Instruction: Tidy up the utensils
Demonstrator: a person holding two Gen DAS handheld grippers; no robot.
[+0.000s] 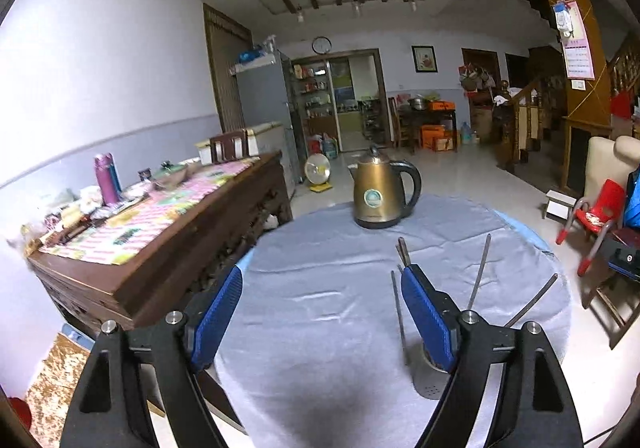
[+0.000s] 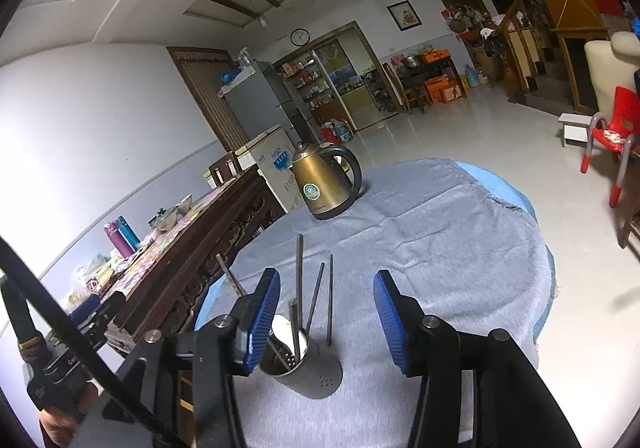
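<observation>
Nearest the lens in the right wrist view, the right gripper (image 2: 326, 322) is seen with its blue pads spread apart and nothing pressed between them; the utensil holder (image 2: 304, 368) stands low between the pads, just inside the left one. The left gripper (image 1: 320, 320) is likewise held wide open and empty, with the holder (image 1: 430, 380) partly hidden behind its right finger.

The holder is a small grey metal cylinder with drain holes, set on the near part of the grey cloth (image 2: 440, 248) on the round table. Thin dark metal chopsticks (image 2: 316, 298) are stood in it, fanned outward.

The chopsticks are judged light, stiff and slippery; a grip across the upper shaft would be best. The holder is probably light and easily tipped. A bronze kettle (image 2: 326, 183) stands at the far side.
</observation>
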